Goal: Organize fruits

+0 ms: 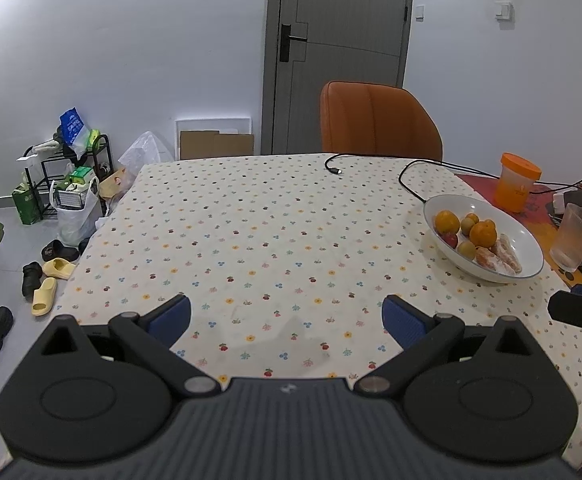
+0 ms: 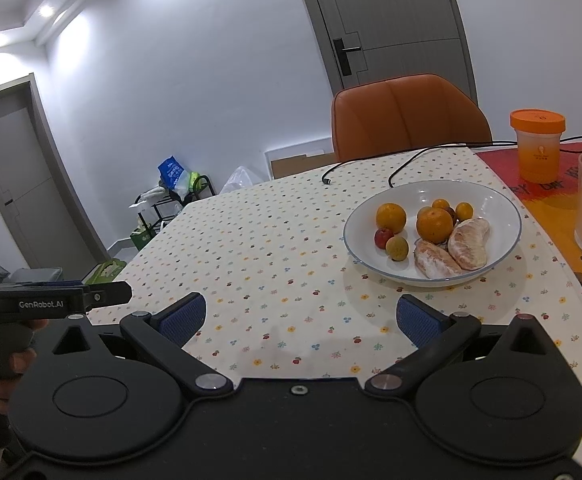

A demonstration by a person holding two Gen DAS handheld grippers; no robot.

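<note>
A: Left gripper (image 1: 287,316) and right gripper (image 2: 301,320), jaws spread wide, nothing held, low over the tabletop (image 1: 251,216).
B: Fruit?
A: All gathered in the white bowl (image 2: 503,216): oranges (image 2: 434,225), peeled segments (image 2: 468,243). Sorted or awaiting sorting, can't tell.

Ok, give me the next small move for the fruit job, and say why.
Probably ease the right hand-held gripper forward and rightward toward the white shallow bowl. Both hand-held grippers are open and empty above the floral tablecloth, and every fruit, including the round orange, already sits in that bowl, nearest the right one.
</note>
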